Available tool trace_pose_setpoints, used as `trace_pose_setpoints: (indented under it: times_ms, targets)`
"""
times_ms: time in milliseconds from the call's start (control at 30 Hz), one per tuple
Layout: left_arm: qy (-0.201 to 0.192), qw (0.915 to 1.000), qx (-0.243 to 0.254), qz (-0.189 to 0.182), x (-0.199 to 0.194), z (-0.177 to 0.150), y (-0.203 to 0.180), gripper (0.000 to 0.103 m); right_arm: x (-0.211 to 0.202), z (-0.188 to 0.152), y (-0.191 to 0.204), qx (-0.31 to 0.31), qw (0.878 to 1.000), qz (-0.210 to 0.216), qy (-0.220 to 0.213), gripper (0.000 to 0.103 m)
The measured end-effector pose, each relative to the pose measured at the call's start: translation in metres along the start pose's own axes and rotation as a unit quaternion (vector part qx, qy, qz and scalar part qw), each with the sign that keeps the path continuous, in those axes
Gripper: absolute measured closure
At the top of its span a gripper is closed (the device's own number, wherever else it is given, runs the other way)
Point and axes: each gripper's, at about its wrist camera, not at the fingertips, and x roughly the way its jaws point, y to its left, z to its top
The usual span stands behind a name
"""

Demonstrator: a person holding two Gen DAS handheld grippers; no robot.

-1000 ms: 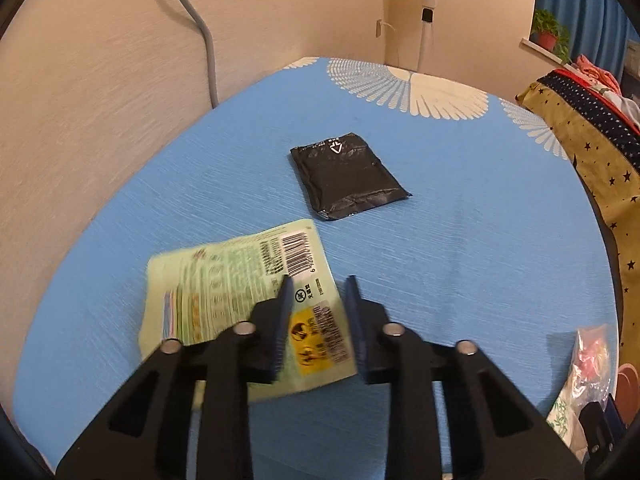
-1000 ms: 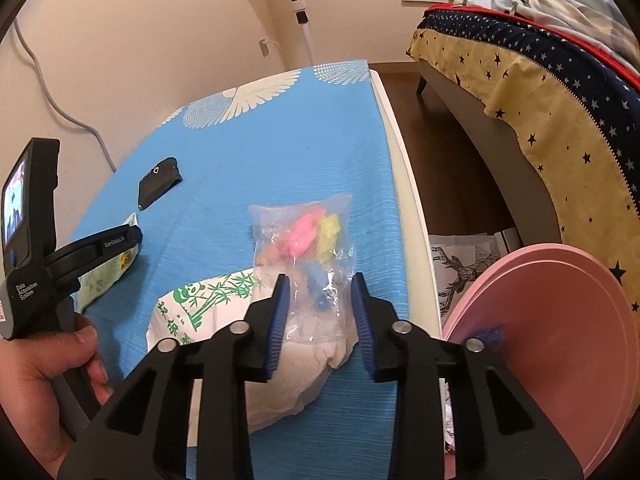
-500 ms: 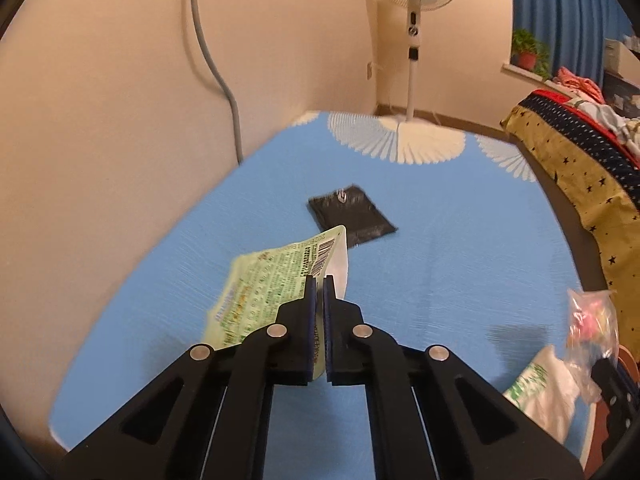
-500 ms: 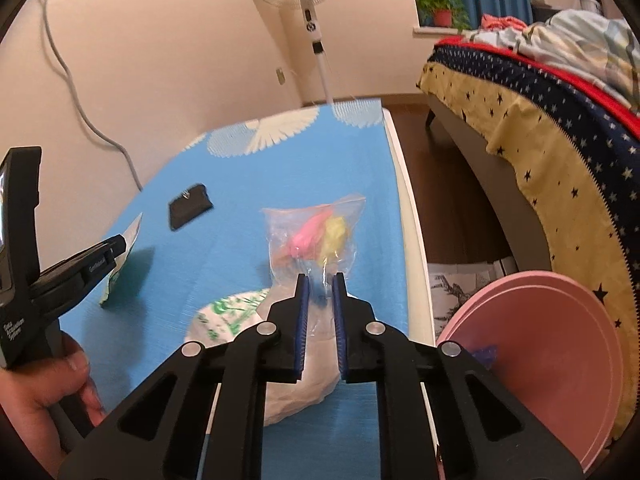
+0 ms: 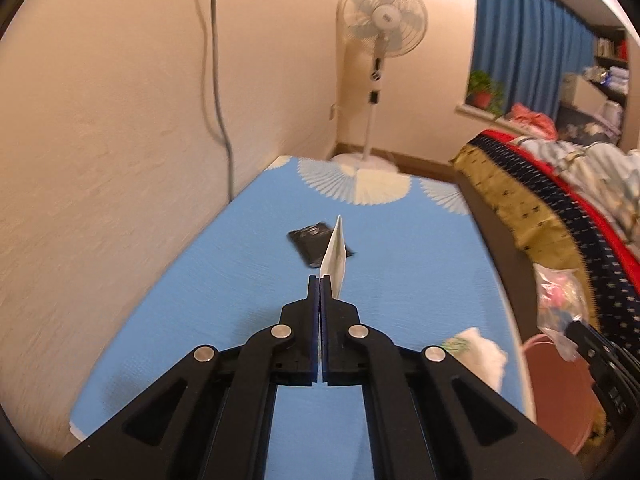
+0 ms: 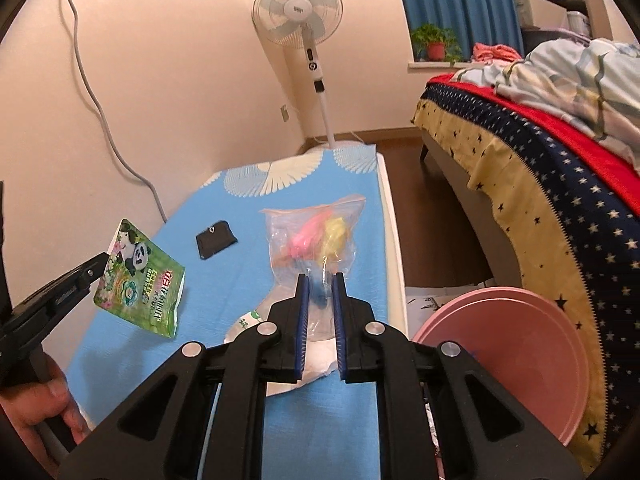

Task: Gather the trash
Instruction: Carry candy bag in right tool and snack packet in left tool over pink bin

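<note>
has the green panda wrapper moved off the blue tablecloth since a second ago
Yes. The green panda wrapper lay flat near the black packet; now the left gripper holds it up, clear of the blue tablecloth.

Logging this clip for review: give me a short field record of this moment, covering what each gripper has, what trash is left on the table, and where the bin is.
left gripper: shut on green wrapper, lifted off the table
right gripper: shut on clear bag, raised above the table
left on table: black packet, white bag
bin: pink, on the floor beside the table, right of the right gripper
nearby: fan, bed
</note>
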Motion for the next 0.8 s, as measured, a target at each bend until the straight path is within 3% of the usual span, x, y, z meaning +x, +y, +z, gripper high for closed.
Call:
trace_pose_setpoints:
  times_ms: [367,800]
  targets:
    - [-0.038,0.9942,-0.004,-0.1,-0.044,-0.014,-0.012,0.103,-0.05,0.006,-0.017,0.004,0.999,-0.04,-0.028,0.091]
    - [-0.05,0.9812,0.004,-0.186,-0.058,-0.02,-0.055,0.103,-0.073,-0.001,-0.05,0.019,0.994,-0.108,-0.028,0.091]
